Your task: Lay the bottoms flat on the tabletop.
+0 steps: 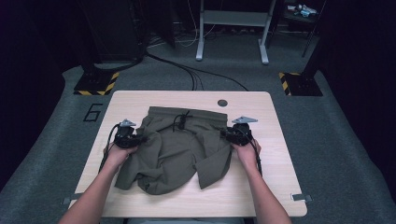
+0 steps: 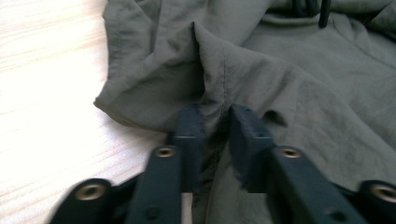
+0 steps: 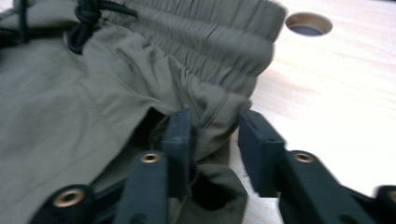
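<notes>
A: Where were the olive shorts (image 1: pixel 180 149) lying?

B: Crumpled on the counter (image 1: pixel 261 186), between the two grippers, with the elastic waistband (image 3: pixel 219 35) and its black drawstring (image 1: pixel 180 121) on the far side and the legs bunched toward the person.

A: And the left gripper (image 2: pixel 215 119)?

B: Its fingers (image 2: pixel 189 135) were pinched on a ridge of cloth along a side seam (image 2: pixel 225 74). That fold ran straight ahead of the fingertips, up toward the waistband.

A: The right gripper (image 3: pixel 212 128)?

B: It sat at the opposite side edge of the shorts, just below the waistband's end. Cloth lay between the fingers (image 3: pixel 259 144), bunched against the inner one, but a gap showed at the outer one, so I'd call it not yet closed on the fabric.

A: So what did the next move hinge on?

B: The waistband ran crosswise from one gripper to the other, each hand at its own end. Probably the right needed to close before any spreading.
</notes>
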Motion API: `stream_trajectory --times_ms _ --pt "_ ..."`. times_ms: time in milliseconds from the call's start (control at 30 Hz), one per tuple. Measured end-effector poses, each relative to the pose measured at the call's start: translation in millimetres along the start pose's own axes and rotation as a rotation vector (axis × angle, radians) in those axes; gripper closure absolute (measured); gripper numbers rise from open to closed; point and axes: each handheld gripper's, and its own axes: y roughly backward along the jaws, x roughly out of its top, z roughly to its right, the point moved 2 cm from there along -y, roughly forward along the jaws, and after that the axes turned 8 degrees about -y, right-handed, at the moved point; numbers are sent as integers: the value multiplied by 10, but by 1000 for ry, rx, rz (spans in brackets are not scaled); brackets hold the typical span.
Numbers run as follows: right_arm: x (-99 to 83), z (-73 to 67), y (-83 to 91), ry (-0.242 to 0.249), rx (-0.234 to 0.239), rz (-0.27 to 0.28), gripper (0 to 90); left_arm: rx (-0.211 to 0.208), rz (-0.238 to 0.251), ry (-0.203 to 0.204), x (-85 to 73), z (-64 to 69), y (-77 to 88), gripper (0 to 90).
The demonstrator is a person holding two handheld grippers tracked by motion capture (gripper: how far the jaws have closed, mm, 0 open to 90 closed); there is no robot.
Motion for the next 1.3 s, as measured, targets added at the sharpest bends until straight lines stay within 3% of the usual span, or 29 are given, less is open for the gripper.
stream_trajectory --times_ms 133,167,333,467,500,667,733,767,800,967,1033,1067,1167,1300 --pt "-33 67 -95 15 -38 -20 807 -8 -25 -23 -11 11 -29 877" --pt "-42 78 -114 11 -45 -26 822 -9 -40 -40 -22 21 -35 879" --pt "-26 181 -194 14 -72 -39 858 -12 -41 -47 -59 25 3 881" --pt "52 216 -224 3 -83 -38 862 -28 -29 -23 -104 2 62 882" --pt "81 223 -236 24 -94 -27 863 -28 -21 -5 -119 3 82 881" --pt "156 235 -269 27 -116 -23 857 -13 -13 -6 -203 -29 175 881" --pt "200 245 -256 14 -118 13 736 -11 -10 11 -228 -46 196 880" --pt "200 245 -256 14 -118 13 736 -4 -10 15 -234 -50 203 880" --pt "237 222 -202 -1 -107 44 715 4 -4 20 -239 -53 210 879" --pt "316 158 -58 26 -116 72 694 42 22 43 -244 -61 259 878" --pt "344 122 24 13 -101 87 688 62 34 69 -250 -87 288 878" --pt "348 54 122 -7 -72 98 684 70 26 75 -256 -107 313 879" --pt "317 -25 179 -7 -53 96 684 121 34 120 -281 -149 352 879" --pt "196 -221 265 32 -34 82 676 170 33 162 -353 -201 360 878"
